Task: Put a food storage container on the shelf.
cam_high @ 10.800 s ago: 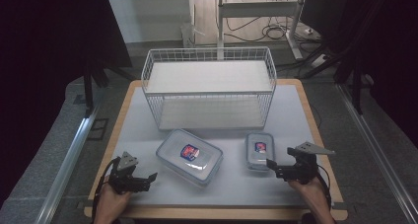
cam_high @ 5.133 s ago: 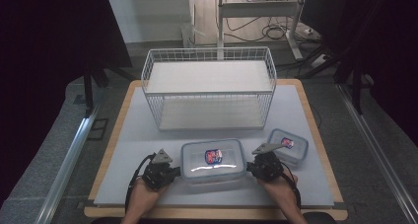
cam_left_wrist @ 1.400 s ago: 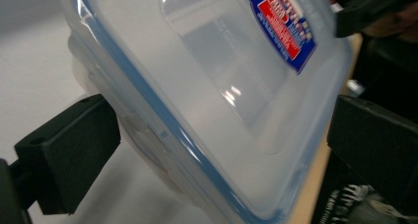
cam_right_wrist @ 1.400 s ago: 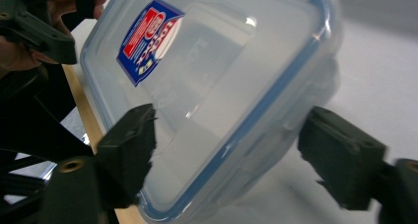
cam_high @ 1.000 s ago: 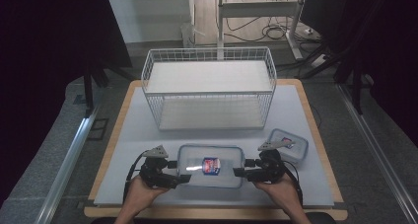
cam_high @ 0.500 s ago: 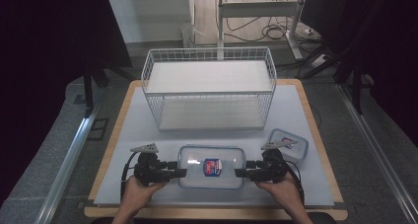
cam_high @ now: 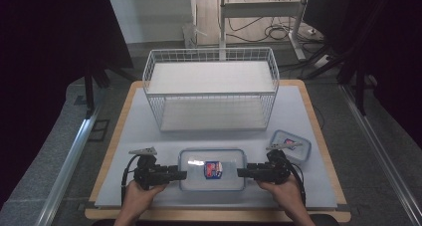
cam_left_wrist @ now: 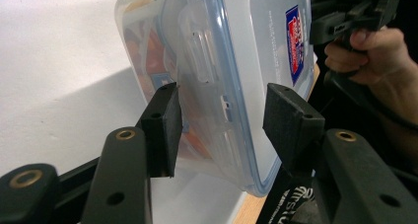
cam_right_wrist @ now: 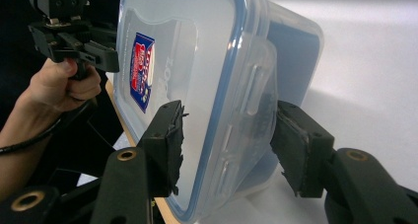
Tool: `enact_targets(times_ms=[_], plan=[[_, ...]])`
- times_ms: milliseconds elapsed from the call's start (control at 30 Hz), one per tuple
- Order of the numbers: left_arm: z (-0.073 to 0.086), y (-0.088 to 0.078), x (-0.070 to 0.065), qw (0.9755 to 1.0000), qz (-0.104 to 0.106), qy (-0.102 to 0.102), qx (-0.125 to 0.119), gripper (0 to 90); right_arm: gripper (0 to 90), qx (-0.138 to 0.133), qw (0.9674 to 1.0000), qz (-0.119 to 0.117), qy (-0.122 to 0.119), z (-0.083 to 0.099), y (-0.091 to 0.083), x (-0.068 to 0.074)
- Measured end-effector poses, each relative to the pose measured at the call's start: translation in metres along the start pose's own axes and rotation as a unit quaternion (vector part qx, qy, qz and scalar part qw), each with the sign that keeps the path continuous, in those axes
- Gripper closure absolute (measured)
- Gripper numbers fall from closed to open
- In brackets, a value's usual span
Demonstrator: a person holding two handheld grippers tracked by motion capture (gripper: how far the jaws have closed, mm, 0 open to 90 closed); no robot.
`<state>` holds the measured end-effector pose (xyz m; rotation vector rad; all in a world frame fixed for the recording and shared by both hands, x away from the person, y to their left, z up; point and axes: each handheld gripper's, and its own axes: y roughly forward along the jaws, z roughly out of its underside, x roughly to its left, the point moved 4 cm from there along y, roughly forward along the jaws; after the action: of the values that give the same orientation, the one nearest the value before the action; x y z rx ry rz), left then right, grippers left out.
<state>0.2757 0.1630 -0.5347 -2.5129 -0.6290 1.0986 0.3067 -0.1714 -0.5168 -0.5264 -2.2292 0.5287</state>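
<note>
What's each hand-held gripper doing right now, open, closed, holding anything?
Left hand-held gripper: open, jaws astride the left end of the large food container, not clamped.
Right hand-held gripper: open, jaws astride its right end latch, not gripping.

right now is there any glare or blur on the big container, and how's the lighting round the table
High view: a bright glare patch on the big container lid beside its label; the surroundings are nearly black, the table evenly lit. Left gripper view: the container casts a soft shadow on the table; the near tongs look sharp. Right gripper view: the far table washes out to pale white.
</note>
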Motion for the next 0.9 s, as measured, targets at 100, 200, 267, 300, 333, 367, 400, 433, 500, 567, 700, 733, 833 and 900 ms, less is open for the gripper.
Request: enact_targets(times_ms=[100, 200, 267, 300, 333, 367, 400, 433, 500, 567, 700, 733, 833, 900], plan=[[-0.0002, 0.0001, -0.0004, 1.0, -0.001, -0.005, 0.0, 49.9, 48.4, 0.002, 0.9996, -0.013, 0.024, 0.0002, 0.0005, -0.0038], [-0.0006, 0.0002, -0.001, 1.0, -0.003, -0.006, -0.002, 50.2, 50.1, 0.003, 0.9995, -0.014, 0.028, 0.0001, -0.0008, -0.0033], [-0.0012, 0.0001, -0.001, 1.0, -0.004, -0.005, -0.002, 50.8, 51.4, 0.004, 0.9994, -0.016, 0.031, 0.0005, -0.0022, -0.0029], [-0.0014, 0.0001, -0.0011, 1.0, -0.004, -0.005, -0.004, 50.8, 51.9, 0.002, 0.9993, -0.018, 0.033, 0.0009, -0.0026, -0.0032], [-0.0014, 0.0, -0.001, 1.0, -0.004, -0.004, -0.003, 50.9, 52.1, 0.001, 0.9992, -0.02, 0.033, 0.0012, -0.003, -0.0034], [-0.0014, 0.0, -0.001, 1.0, -0.004, -0.003, -0.003, 50.9, 52.2, 0.001, 0.9992, -0.021, 0.033, 0.0013, -0.0032, -0.0034], [-0.0013, 0.0, -0.001, 1.0, -0.004, -0.003, -0.004, 51.0, 52.2, 0.001, 0.9993, -0.021, 0.032, 0.0011, -0.0032, -0.0035], [-0.0011, -0.0001, -0.0008, 1.0, -0.003, -0.002, -0.004, 51.1, 52.5, 0.001, 0.9992, -0.023, 0.032, 0.0009, -0.0031, -0.004], [-0.0008, -0.0008, -0.0005, 1.0, 0.0, 0.003, -0.003, 51.6, 53.2, 0.002, 0.9991, -0.027, 0.033, 0.001, -0.0038, -0.0046], [-0.0005, -0.0011, -0.0009, 1.0, 0.0, 0.006, -0.003, 51.7, 53.6, 0.001, 0.999, -0.031, 0.033, 0.0012, -0.004, -0.0052], [0.0001, -0.0019, -0.001, 0.9999, 0.001, 0.015, 0.0, 52.1, 54.2, 0.001, 0.999, -0.033, 0.031, 0.0017, -0.0052, -0.0044], [0.0001, -0.0017, -0.001, 0.9999, 0.001, 0.011, -0.002, 52.1, 54.1, 0.001, 0.999, -0.033, 0.03, 0.0018, -0.0052, -0.0044], [-0.0005, -0.0009, -0.0002, 1.0, 0.002, 0.001, -0.008, 52.2, 52.4, -0.002, 0.9994, -0.024, 0.026, 0.0015, -0.0043, -0.0036], [-0.0014, -0.0008, 0.0, 0.9999, -0.001, -0.006, -0.013, 52.6, 51.0, -0.007, 0.9998, -0.005, 0.016, 0.0002, -0.0025, -0.0004]])
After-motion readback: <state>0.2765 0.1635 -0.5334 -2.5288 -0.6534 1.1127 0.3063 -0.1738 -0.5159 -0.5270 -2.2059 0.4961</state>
